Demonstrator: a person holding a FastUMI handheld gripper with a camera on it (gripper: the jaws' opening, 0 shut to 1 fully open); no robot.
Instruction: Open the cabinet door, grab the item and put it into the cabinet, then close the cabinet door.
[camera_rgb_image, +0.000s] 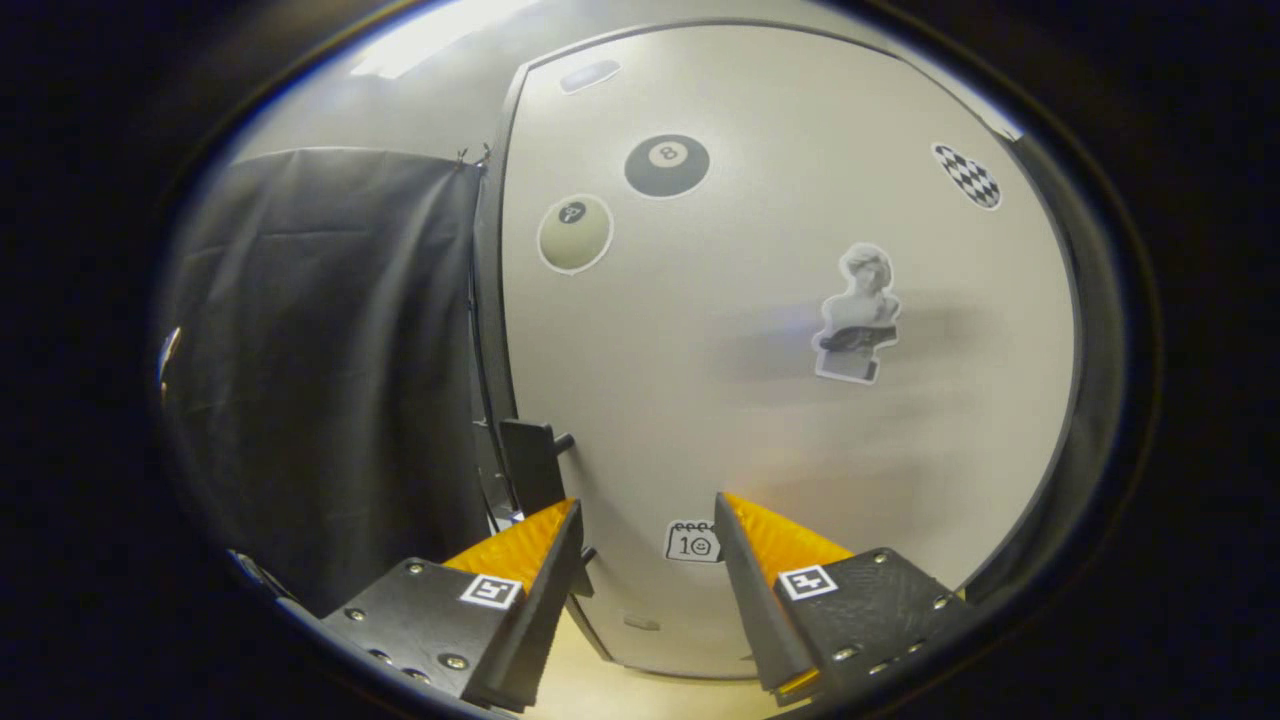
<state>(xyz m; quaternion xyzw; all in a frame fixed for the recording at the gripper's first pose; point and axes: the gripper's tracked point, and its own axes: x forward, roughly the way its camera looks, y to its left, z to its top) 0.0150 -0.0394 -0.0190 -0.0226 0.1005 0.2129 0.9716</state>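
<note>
Jaws: gripper (648, 520) fingers apart, nothing between them, likely spread for the handle.
Door: flat off-white stickered cabinet door (760, 400) shut, just ahead.
Handle: dark handle (530, 462) just beyond left finger.
Item: cannot tell where.

So my gripper (648, 520) is spread wide with nothing between its fingers, pointed straight at the closed cabinet door (760, 420). Dark handle (530, 462) sits at about 11 o'clock off my left finger, right on the door's edge. Stickers everywhere: calendar one (693, 541) between the fingertips, a bust (858, 312) at 1 o'clock, eight-ball (667, 165) at 12. Black cloth (320, 360) hangs left of the door.
</note>
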